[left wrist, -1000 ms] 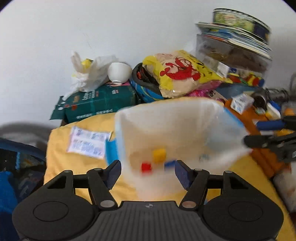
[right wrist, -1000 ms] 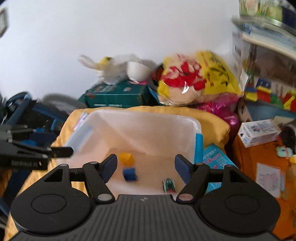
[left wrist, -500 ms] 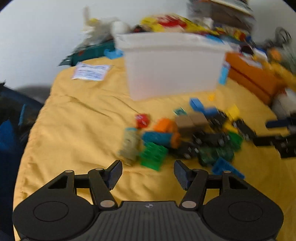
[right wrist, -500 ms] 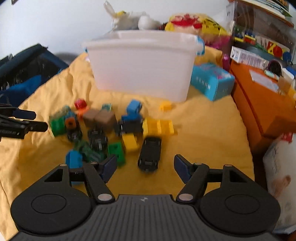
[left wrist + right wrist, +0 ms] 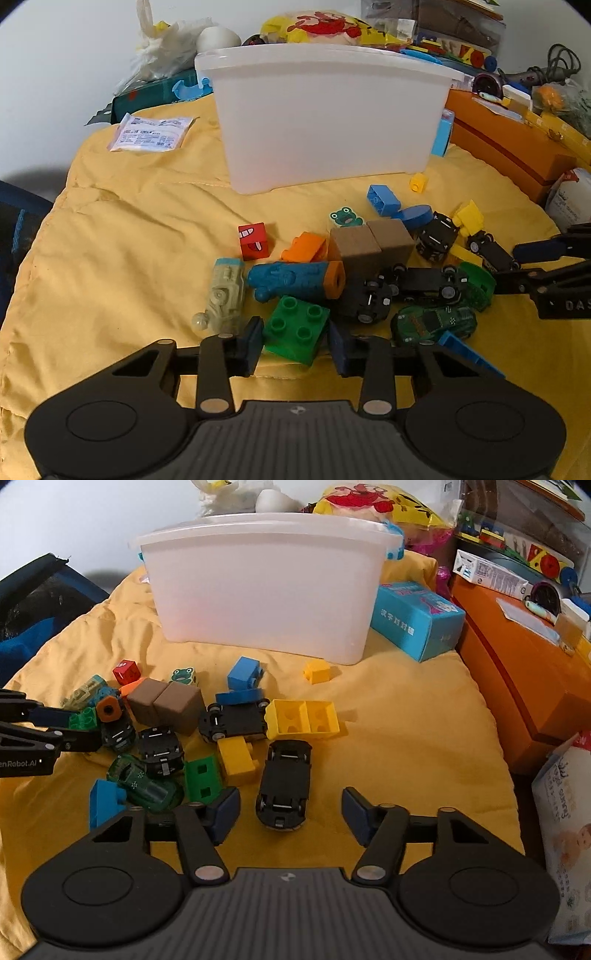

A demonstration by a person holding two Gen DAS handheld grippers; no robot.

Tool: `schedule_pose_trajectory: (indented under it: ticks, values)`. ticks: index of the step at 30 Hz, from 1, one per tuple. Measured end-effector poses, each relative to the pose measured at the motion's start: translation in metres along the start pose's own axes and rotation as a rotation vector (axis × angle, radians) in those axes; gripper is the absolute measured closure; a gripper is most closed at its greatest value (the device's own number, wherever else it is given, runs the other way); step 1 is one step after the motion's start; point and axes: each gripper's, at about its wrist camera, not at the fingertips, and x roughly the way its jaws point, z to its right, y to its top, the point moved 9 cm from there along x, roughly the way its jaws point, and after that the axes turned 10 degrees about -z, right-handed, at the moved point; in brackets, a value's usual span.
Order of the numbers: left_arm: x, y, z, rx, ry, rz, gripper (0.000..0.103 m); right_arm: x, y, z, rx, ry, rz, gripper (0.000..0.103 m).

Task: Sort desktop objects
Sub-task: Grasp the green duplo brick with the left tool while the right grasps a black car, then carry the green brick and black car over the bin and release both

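A pile of toy bricks and cars lies on the yellow cloth [image 5: 122, 236] in front of a white plastic bin [image 5: 325, 114], which also shows in the right wrist view [image 5: 262, 587]. My left gripper [image 5: 295, 345] is open, its fingers on either side of a green four-stud brick [image 5: 297, 328]. My right gripper [image 5: 290, 818] is open around the rear of an upturned black toy car [image 5: 284, 782]. The right gripper shows at the right edge of the left wrist view [image 5: 546, 269]; the left gripper shows at the left edge of the right wrist view [image 5: 48, 731].
Two brown cubes [image 5: 369, 243], a red cube [image 5: 253, 240], a blue-orange toy [image 5: 295, 280], a pale toy truck [image 5: 223, 295] and a yellow open brick [image 5: 303, 719] lie in the pile. An orange box [image 5: 517, 657] and a blue carton [image 5: 417, 624] stand at the right.
Both grippers have dropped from above the bin down to the toy pile and moved in close. The left now brackets the green brick, the right the black car.
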Motion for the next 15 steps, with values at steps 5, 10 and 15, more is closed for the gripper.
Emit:
schedule_pose_trajectory:
  ticks: [5,10,15]
  values:
    - [-0.006,-0.002,-0.002,-0.007,-0.011,0.006,0.065,0.002,0.000,-0.002,-0.008,0.029,-0.014,0.070]
    - [-0.025,-0.002,0.000,-0.023,-0.031,0.035,0.065,-0.009,-0.003,0.006,0.028,0.055,0.004,0.070]
    - [-0.055,0.003,0.001,-0.058,-0.057,0.072,0.065,-0.033,-0.004,0.018,0.088,0.098,0.048,0.070]
